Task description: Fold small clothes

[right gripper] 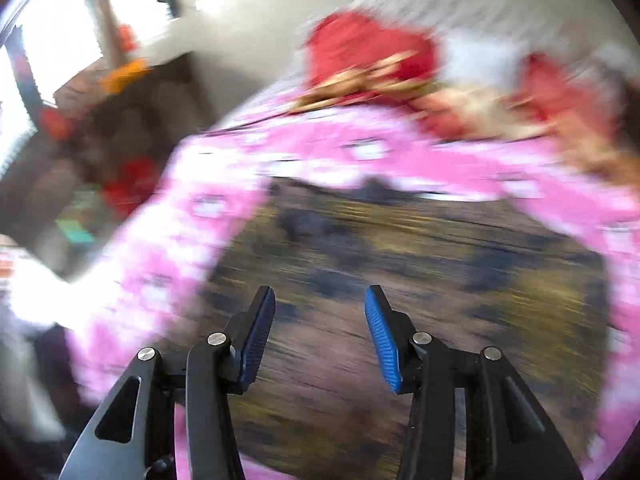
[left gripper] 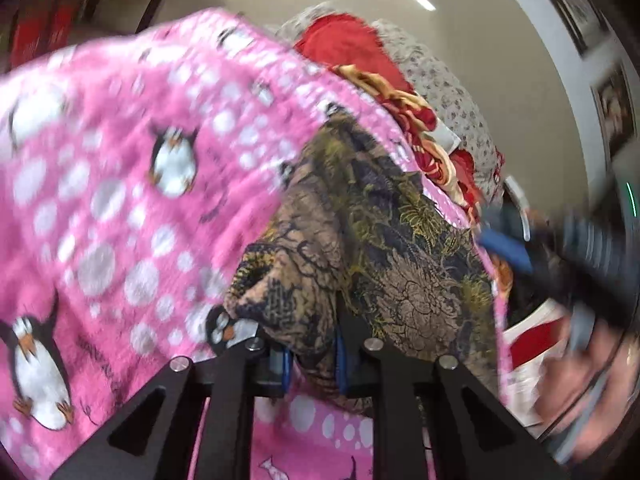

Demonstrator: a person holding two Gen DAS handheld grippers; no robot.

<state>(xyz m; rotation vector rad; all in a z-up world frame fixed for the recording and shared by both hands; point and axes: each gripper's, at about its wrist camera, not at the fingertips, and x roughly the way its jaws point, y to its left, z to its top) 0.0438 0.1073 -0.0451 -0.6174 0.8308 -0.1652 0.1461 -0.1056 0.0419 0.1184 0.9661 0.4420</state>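
1. the left gripper (left gripper: 313, 364), at the bottom centre of the left wrist view, has its blue pads pinched onto a bunched fold of the patterned brown garment (left gripper: 372, 240).
2. that garment, printed in olive and dark blue, fills the middle of the frame and drapes over the pink penguin blanket (left gripper: 120, 184), which spreads across the left half.
3. a red and gold blanket (left gripper: 360, 52) is heaped at the top centre, with a pale flowered cloth (left gripper: 452, 100) behind it.
4. the right gripper (left gripper: 516, 248) shows blurred at the right edge of that view.
5. in the right wrist view the right gripper (right gripper: 320, 336) stands wide apart with nothing between its blue pads (right gripper: 382, 340), above the garment (right gripper: 400, 248), which is smeared by motion across the centre.
6. the pink blanket (right gripper: 200, 216) rings the garment on the left, top and right.
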